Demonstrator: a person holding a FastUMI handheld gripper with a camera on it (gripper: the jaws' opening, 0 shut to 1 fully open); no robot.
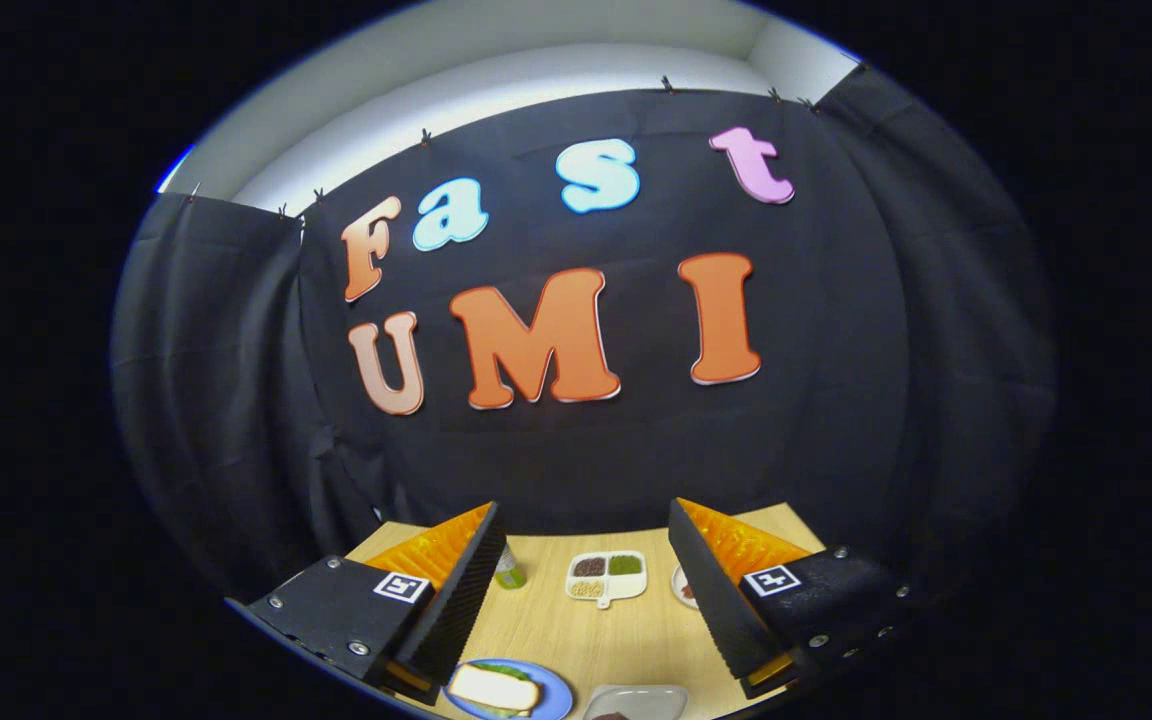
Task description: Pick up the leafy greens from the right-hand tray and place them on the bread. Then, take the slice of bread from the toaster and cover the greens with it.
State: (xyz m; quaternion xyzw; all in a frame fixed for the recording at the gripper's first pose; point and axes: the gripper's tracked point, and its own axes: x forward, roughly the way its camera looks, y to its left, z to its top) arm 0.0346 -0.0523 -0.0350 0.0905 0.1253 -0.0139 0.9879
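Note:
My gripper [586, 560] is held high above the wooden table [596, 630], open, with nothing between its fingers. Below and between the fingers, close to the left one, a blue plate [553, 690] carries a slice of bread [493, 688] with green leaves [501, 669] peeking out from under its far edge. A pale tray [636, 700] lies just right of the plate, with something dark at its near edge.
Beyond the fingers, toward the back of the table, stands a white divided dish [606, 577] with brown, green and pale fillings. A small green-topped bottle [510, 570] sits beside the left finger. Part of a small plate [683, 587] shows by the right finger.

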